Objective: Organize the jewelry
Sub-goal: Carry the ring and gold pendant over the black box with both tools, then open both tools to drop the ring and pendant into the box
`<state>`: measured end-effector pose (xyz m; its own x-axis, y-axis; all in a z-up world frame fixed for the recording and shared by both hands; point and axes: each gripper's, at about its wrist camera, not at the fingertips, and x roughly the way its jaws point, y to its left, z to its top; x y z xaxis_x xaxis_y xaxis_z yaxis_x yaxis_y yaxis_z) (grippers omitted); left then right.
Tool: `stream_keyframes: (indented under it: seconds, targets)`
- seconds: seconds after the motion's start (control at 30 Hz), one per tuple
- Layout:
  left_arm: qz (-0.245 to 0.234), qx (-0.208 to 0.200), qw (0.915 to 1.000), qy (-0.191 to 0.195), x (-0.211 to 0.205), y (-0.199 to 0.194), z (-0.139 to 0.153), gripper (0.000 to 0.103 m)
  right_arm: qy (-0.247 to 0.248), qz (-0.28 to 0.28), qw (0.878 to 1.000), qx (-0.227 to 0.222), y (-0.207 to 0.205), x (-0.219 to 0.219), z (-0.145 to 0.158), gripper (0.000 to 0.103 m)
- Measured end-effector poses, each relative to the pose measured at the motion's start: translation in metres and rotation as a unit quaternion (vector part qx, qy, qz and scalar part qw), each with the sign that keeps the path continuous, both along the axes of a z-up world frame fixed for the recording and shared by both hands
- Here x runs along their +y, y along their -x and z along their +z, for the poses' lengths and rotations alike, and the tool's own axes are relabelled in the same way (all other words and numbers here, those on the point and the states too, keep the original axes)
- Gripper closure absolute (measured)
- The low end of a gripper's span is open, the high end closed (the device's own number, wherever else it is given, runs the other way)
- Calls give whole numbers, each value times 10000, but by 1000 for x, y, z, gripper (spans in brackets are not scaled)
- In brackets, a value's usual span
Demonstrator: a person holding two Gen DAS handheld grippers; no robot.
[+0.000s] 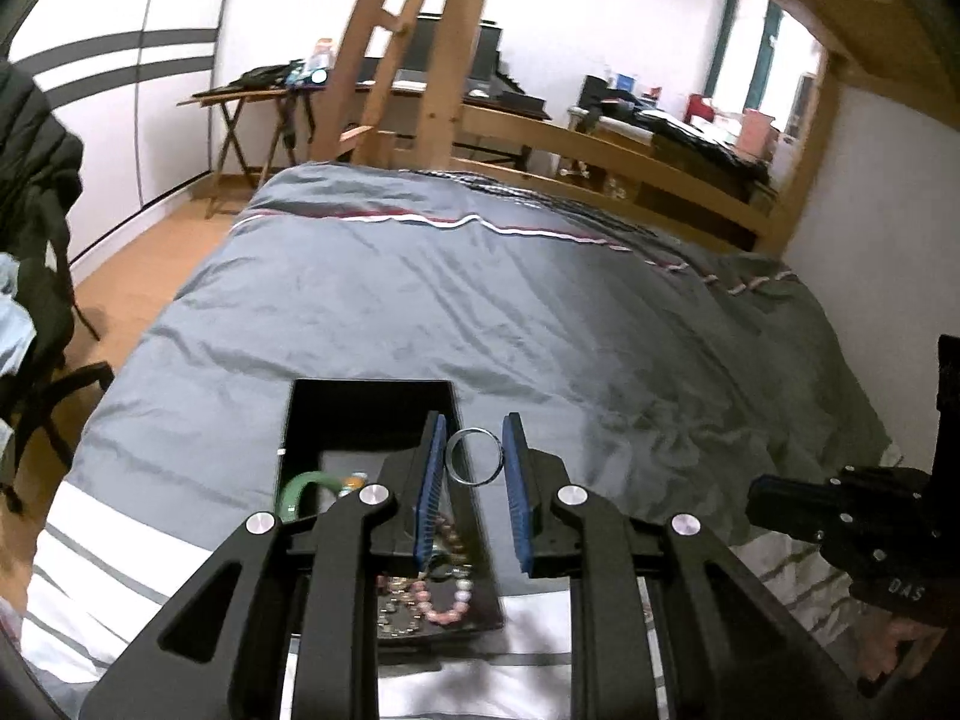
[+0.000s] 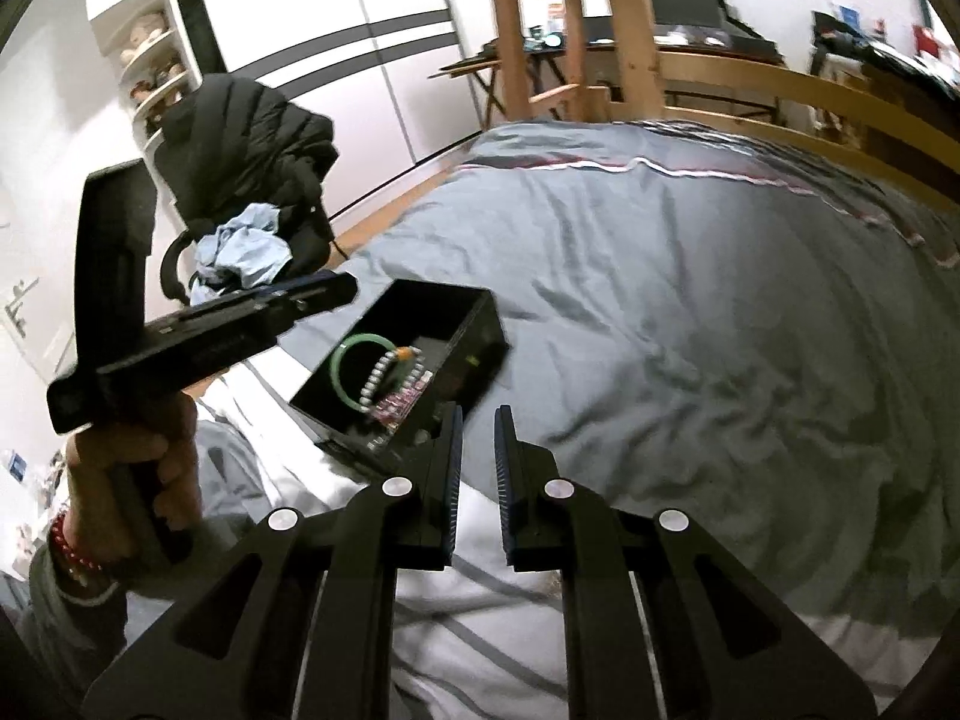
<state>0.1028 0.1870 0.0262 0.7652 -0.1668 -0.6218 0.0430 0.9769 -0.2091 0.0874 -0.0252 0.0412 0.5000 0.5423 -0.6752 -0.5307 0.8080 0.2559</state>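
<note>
Left tongs (image 1: 475, 463) pinch silver ring (image 1: 473, 456) between blue pads, above right edge of black jewelry box (image 2: 401, 363) on grey bed (image 1: 540, 312). Box holds green bangle (image 2: 351, 367), pink bead bracelets (image 1: 441, 600). Right tongs (image 2: 478, 471) spread slightly, nothing between, near box's right side. Dark jacket (image 2: 252, 138) on chair far left. "DAS" readable on right tongs' body.

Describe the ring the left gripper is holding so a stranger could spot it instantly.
On the grey bed, look above the right edge of the open black jewelry box. The left gripper pinches a silver ring between its blue-padded fingers. Unlike the beaded bracelets and the green bangle, it is plain metal.
</note>
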Motion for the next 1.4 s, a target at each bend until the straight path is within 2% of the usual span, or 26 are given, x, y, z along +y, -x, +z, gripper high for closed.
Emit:
stream_keyframes:
  seconds: [0.13, 0.2, 0.33, 0.4, 0.5, 0.63, 0.7, 0.73, 0.87, 0.93, 1.03, 1.23, 1.4]
  targets:
    - [197, 198, 9996, 42, 18, -6, -15, 85, 141, 75, 9999, -57, -2, 18, -1, 91]
    - [156, 287, 9994, 143, 23, -8, -22, 85, 367, 76, 9993, 50, 2, 17, -15, 90]
    - [103, 304, 9992, 219, 24, -10, -23, 85, 1083, -4, 9929, 488, 12, 4, -72, 90]
    - [48, 284, 9993, 219, 23, -9, -22, 85, 1533, -35, 9858, 684, 19, 0, -107, 90]
    - [-4, 299, 9994, 192, 19, -9, -22, 85, 1646, -115, 9822, 899, 20, -7, -138, 89]
    - [-39, 338, 9993, 142, 16, -10, -23, 85, 1472, -105, 9854, 850, 18, -6, -139, 84]
    - [-38, 366, 9992, 145, 17, -12, -24, 85, 1368, -134, 9868, 861, 18, -8, -139, 72]
    - [-39, 378, 9992, 149, 17, -12, -25, 85, 1303, -145, 9875, 873, 18, -10, -140, 71]
    - [-62, 417, 9990, 126, 15, -15, -25, 85, 1377, -116, 9863, 906, 11, -7, -148, 74]
    - [-74, 432, 9990, 116, 15, -15, -26, 85, 1489, -53, 9857, 792, 12, -1, -148, 86]
    - [-52, 450, 9989, 140, 16, -15, -27, 85, 1480, -70, 9868, 649, 16, -1, -142, 86]
    - [41, 541, 9981, 277, 22, -16, -30, 85, 889, -296, 9940, 567, 11, -21, -114, 86]
    - [65, 641, 9974, 333, 25, -18, -35, 85, 592, -255, 9972, 373, 6, -15, -85, 86]
